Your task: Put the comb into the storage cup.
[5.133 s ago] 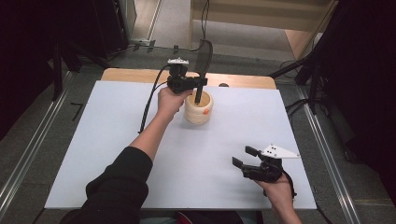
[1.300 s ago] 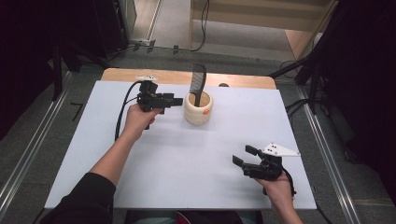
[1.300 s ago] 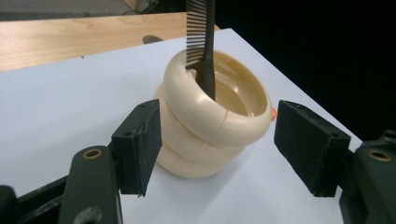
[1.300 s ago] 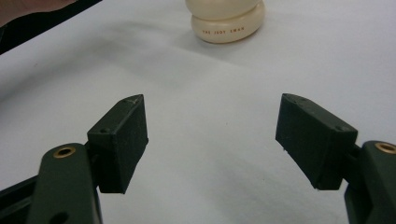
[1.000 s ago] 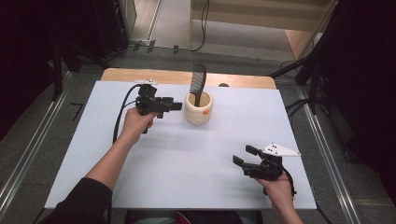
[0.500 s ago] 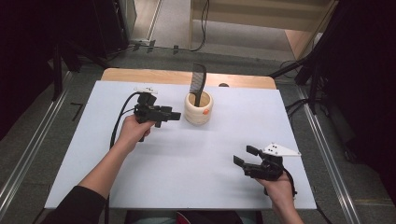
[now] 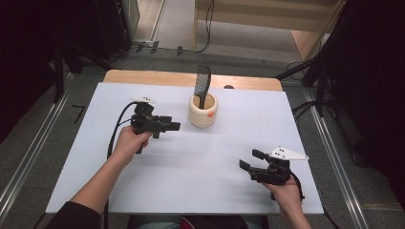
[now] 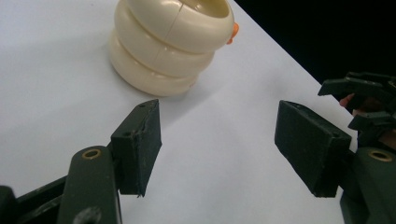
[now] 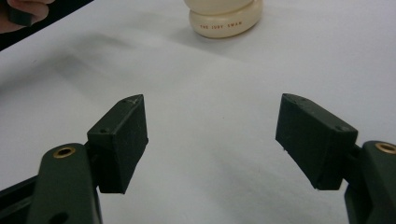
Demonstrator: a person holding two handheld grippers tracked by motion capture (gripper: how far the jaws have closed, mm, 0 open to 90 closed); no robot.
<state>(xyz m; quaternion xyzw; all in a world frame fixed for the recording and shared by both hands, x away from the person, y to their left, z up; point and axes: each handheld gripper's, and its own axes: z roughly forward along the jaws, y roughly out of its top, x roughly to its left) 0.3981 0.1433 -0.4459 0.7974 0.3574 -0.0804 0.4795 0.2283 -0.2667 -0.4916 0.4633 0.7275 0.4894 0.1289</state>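
A cream ringed cup (image 7: 203, 112) stands at the far middle of the white table top (image 7: 95, 157), with a black comb (image 7: 202, 83) upright in it. My left gripper (image 7: 173, 127) hovers left of the cup, pointing at it, open and empty. In the left gripper view the cup (image 8: 173, 44) lies beyond the spread jaws of the left gripper (image 8: 217, 133), apart from them. My right gripper (image 7: 250, 160) rests near the front right, open, nothing between its jaws. The right gripper view has the cup's base (image 9: 225, 18) far ahead of the right gripper (image 9: 212, 123).
A wooden strip (image 7: 143, 76) runs along the table's far edge. Metal rails (image 7: 329, 143) flank both sides, with cables on the floor behind. The left gripper's cable (image 7: 117, 131) loops over the table beside the forearm. White surface lies bare between the two grippers.
The left hand has left the comb standing in the cup and drawn back left and toward the near side. The right hand has kept still.
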